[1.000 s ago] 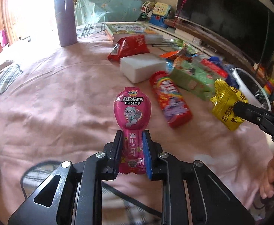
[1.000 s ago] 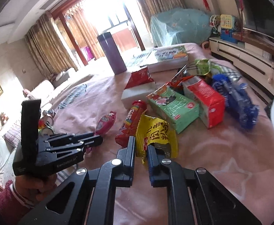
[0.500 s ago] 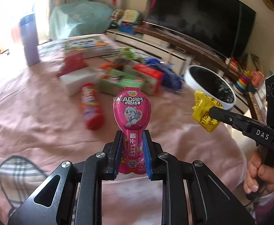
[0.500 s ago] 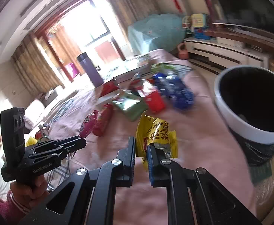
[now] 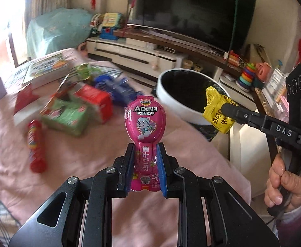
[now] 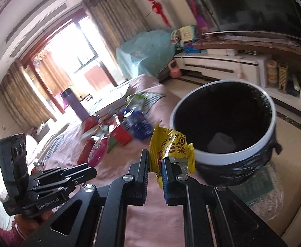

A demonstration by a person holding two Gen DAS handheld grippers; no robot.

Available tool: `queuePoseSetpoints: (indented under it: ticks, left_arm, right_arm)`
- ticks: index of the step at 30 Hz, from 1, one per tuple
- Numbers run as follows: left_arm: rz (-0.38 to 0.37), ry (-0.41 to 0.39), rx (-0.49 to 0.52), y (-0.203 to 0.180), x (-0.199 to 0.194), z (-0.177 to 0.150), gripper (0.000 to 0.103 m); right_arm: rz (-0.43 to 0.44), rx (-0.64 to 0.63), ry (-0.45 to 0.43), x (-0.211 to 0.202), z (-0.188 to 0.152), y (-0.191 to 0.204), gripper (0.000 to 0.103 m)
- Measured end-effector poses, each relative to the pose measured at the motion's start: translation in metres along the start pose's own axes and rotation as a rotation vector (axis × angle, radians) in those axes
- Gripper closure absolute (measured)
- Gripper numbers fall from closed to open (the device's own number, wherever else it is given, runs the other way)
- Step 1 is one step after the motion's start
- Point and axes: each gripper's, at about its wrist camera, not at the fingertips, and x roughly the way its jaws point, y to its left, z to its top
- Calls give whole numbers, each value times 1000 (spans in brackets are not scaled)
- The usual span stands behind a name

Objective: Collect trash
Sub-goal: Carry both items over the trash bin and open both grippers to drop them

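Note:
My left gripper (image 5: 145, 151) is shut on a pink lollipop-shaped snack packet (image 5: 145, 123), held upright above the pink tablecloth. My right gripper (image 6: 155, 160) is shut on a crumpled yellow snack wrapper (image 6: 171, 146); in the left wrist view that wrapper (image 5: 216, 111) hangs at the near rim of the bin. The white-rimmed, black-lined trash bin (image 6: 253, 142) stands just beyond the table's edge, right of the wrapper; it also shows in the left wrist view (image 5: 171, 96). Some white scrap lies inside it.
Left on the table (image 5: 88, 154) lie a red candy tube (image 5: 35, 146), green box (image 5: 68, 115), red box (image 5: 97, 100), blue packet (image 5: 117, 86) and a book (image 5: 47, 68). A purple flask (image 6: 76, 105) stands at the far end. TV cabinet behind the bin.
Both grippers have swung right from the table's clutter toward the bin, each holding its item. The yellow wrapper has come from mid-table to the bin's rim.

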Motion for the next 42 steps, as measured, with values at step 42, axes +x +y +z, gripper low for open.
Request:
queuePoseSetpoints:
  ticks: [42]
  left_arm:
    - [-86,112,81,-70,113,89,56]
  right_arm:
    - [-80,204,68,33,65,-121,77]
